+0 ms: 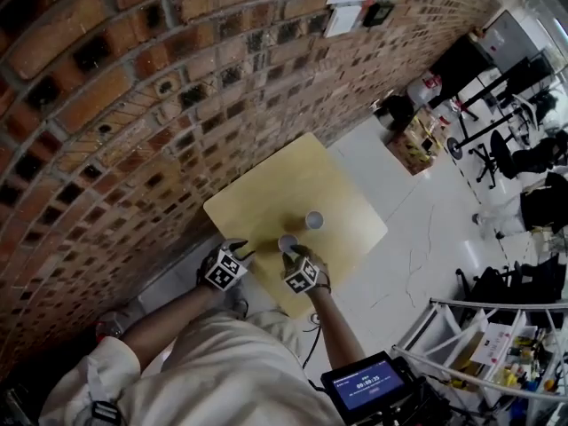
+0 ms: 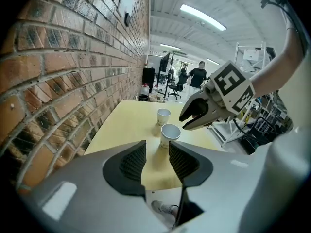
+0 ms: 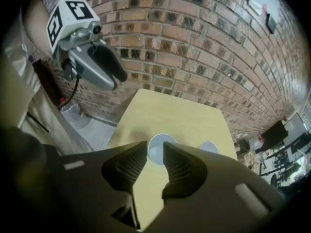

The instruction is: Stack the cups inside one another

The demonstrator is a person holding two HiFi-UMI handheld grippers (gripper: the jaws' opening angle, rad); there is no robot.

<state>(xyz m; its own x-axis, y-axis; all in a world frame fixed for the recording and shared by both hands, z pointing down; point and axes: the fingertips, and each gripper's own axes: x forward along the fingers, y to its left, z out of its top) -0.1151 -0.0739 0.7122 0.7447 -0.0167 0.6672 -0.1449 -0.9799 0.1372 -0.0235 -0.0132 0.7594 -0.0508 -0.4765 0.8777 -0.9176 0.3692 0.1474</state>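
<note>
Yellow table point(image 1: 266, 185) against brick wall point(image 1: 133, 87); open floor point(image 1: 417, 229) to the right. Nearer cup point(image 1: 287, 241) by front edge, farther cup point(image 1: 314, 219) apart. Left gripper point(image 2: 157, 152) and right gripper point(image 3: 155, 152) part-open, empty; right above nearer cup.

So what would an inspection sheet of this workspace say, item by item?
Surface: square pale wooden table, set against the wall.
Job's things: near white paper cup and far white paper cup, both upright, apart, not yet stacked.
Clutter: nothing seen on the table.
Grippers: left gripper jaws apart, empty; right gripper jaws apart over the near cup, not gripping it.
Cables: black cable hanging from the left gripper.
Surroundings: red brick wall, white floor, black office chairs, a person standing far off.
</note>
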